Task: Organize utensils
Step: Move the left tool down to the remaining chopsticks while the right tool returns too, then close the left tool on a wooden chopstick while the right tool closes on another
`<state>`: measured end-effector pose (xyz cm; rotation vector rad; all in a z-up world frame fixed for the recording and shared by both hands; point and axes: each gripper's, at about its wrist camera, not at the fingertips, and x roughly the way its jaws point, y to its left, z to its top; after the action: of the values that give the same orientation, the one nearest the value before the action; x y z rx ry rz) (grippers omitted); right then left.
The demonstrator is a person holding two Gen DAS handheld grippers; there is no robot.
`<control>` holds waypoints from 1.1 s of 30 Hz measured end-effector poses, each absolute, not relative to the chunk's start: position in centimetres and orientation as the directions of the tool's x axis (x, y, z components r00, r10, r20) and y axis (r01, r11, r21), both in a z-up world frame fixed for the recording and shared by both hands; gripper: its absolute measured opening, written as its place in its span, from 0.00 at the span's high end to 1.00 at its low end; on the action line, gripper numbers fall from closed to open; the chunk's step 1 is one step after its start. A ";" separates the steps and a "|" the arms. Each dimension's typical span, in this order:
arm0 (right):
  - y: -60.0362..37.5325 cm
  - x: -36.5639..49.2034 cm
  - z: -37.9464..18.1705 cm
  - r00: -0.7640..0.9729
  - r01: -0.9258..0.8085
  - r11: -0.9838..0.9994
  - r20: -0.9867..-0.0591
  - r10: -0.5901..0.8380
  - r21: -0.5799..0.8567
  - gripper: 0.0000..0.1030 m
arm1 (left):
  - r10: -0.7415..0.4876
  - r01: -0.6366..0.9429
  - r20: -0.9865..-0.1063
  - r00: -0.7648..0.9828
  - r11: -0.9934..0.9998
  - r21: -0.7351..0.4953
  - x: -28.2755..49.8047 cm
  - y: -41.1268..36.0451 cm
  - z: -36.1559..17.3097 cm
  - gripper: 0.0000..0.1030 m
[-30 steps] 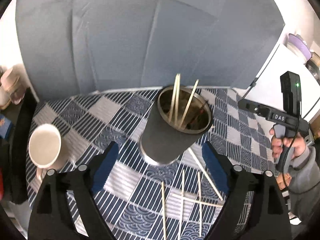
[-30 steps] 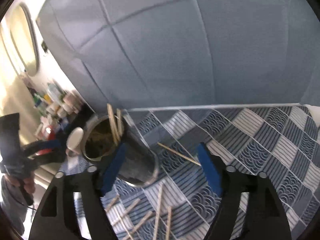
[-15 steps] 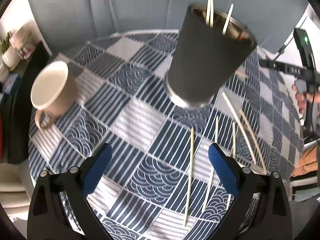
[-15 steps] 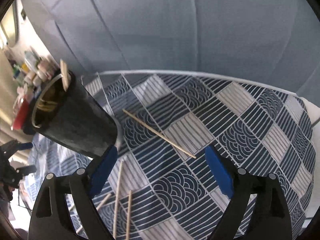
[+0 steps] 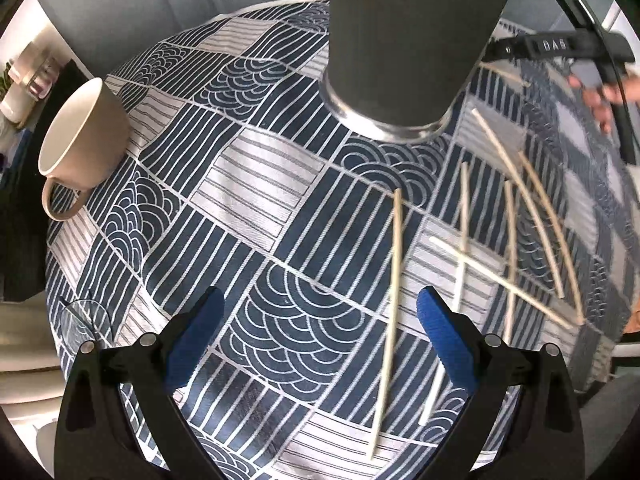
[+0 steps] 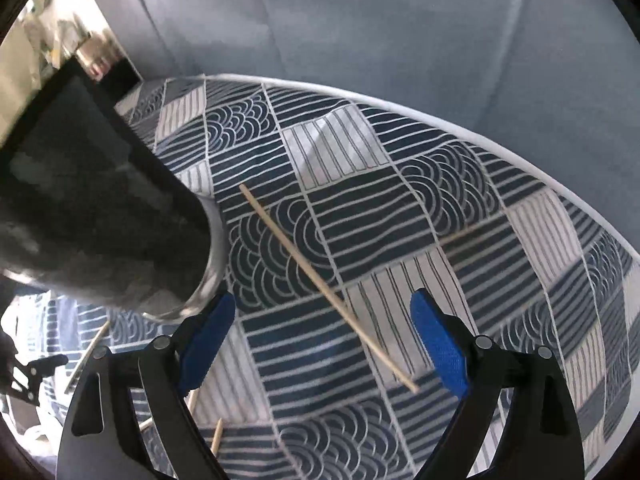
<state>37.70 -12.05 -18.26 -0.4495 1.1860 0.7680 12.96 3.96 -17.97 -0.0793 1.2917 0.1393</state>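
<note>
A dark metal tumbler [image 5: 404, 40] stands on the patterned tablecloth [image 5: 256, 184]; it also shows at the left of the right wrist view [image 6: 92, 216]. Several wooden chopsticks lie loose on the cloth to its right [image 5: 516, 216]. One chopstick [image 5: 390, 304] lies just ahead of my left gripper [image 5: 320, 344], which is open and empty low over the cloth. My right gripper [image 6: 324, 344] is open and empty, with a single chopstick [image 6: 320, 280] lying slantwise between its blue pads [image 6: 440, 348].
A beige mug [image 5: 84, 136] stands at the left of the table. A clear glass [image 5: 80, 324] sits near the table's left front edge. The table's white rim [image 6: 440, 120] runs along a blue-grey backdrop. The other hand-held gripper [image 5: 560, 46] shows at the upper right.
Both grippers have dropped closer to the tablecloth. The tumbler now fills the top of the left view, its rim out of frame. The single chopstick now lies between the right gripper's fingers.
</note>
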 end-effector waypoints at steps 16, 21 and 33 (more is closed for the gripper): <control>-9.2 38.4 -21.4 0.157 -0.804 0.595 -0.959 0.236 0.015 0.18 | 0.089 -0.120 -0.980 0.178 0.990 0.068 14.2 3.4 -20.2 0.08; -8.3 38.5 -21.7 0.152 -0.811 0.585 -0.968 0.199 -0.007 0.20 | 0.065 -0.164 -0.983 0.174 0.986 0.036 14.1 4.0 -20.7 0.04; -11.8 38.5 -20.6 0.165 -0.779 0.627 -0.968 0.187 -0.011 0.92 | 0.030 -0.163 -0.977 0.213 0.987 -0.005 11.4 3.3 -19.5 0.37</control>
<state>38.46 -11.85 -20.60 -0.5951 1.2195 0.7492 11.41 3.27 -19.48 -0.1144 1.3504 0.1343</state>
